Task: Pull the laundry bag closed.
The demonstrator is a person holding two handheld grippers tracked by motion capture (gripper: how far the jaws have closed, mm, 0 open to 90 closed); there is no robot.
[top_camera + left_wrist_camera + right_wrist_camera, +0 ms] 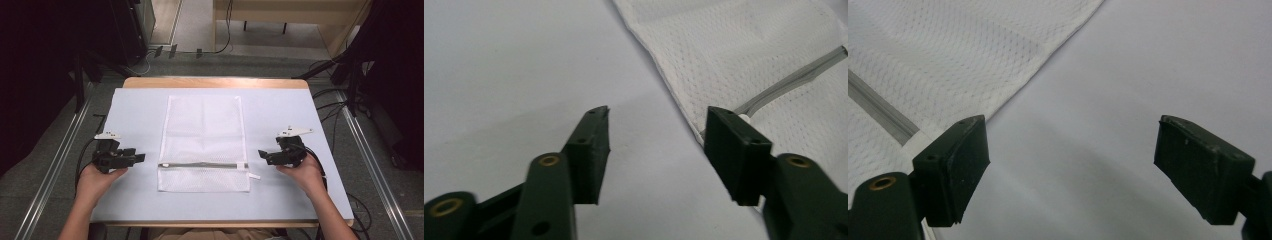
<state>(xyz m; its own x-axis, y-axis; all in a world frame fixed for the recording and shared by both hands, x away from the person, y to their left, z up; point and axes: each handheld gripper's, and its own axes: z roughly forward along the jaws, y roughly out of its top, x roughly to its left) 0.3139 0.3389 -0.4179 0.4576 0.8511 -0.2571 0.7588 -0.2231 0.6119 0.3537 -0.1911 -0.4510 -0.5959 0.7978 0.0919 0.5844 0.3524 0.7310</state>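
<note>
At the left of the high view, the person's left hand (95, 181) holds the left gripper (136, 158) low over the surface (135, 115), a pale sheet that covers nearly all of the wooden top. Its tip points toward the middle of the frame. From up here its fingers are too small to judge. The left gripper view settles it: the two black fingers (589, 150) stand released with a wide gap and nothing between them. The bag's edge and the end of its zip (784, 85) lie just past the finger at the right of that frame.

In the centre of the high view lies a white mesh bag (204, 130), flat, its long side running away from the person. A grey zip (200, 165) crosses it near the bottom end, with a small white tab (254, 176) sticking out at the lower right corner. The weave of the mesh (948, 45) is plain in both gripper views, filling the upper left of the right gripper's one.

At the right, the right hand (302, 175) holds the right gripper (264, 154), aimed inward at the bag, just beside its zip end. In its own view the fingers (955, 167) are spread wide and hold nothing, the one at lower left of the frame over the bag's edge.
</note>
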